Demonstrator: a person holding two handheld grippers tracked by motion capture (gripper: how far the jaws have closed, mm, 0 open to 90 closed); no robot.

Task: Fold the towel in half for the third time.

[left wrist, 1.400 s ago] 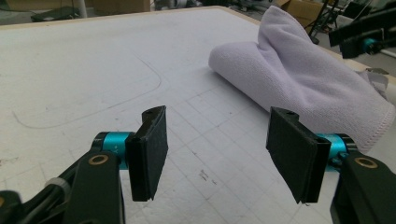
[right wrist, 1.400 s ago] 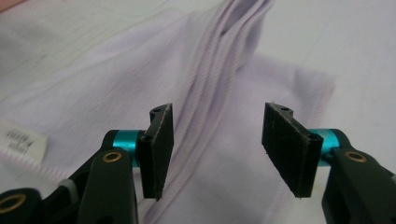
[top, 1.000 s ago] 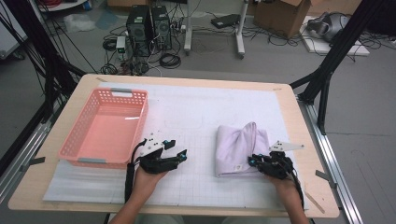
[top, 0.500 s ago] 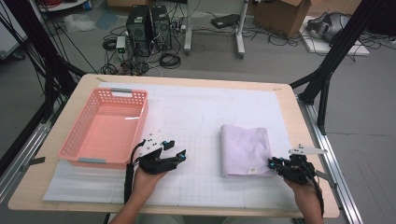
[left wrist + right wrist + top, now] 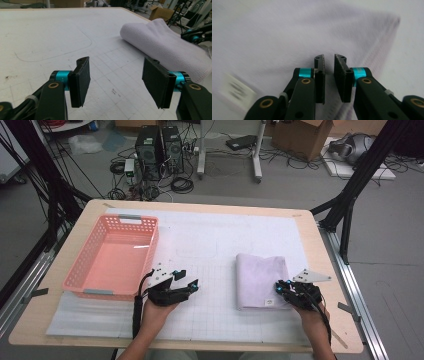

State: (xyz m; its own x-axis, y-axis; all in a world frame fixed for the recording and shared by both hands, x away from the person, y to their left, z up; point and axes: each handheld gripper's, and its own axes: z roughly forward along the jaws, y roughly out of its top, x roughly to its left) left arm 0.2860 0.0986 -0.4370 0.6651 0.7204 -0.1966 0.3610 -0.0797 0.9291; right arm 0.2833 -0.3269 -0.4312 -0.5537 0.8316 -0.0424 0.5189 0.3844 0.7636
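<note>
Black tongs (image 5: 329, 75), teal collars, brass screws

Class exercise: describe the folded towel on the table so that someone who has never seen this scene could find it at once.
Start at the wooden table with its white gridded mat. The towel lies on the mat's right half, beside the right gripper. It is the only soft, pale lilac thing, unlike the rigid pink basket at left.

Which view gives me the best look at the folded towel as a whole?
The high view: the towel lies whole and flat, folded, on the table near the right gripper. The left gripper view shows it from the side, its rounded fold facing the camera. The right gripper view is too close: lilac cloth, a stitched edge, a blurred label.
</note>
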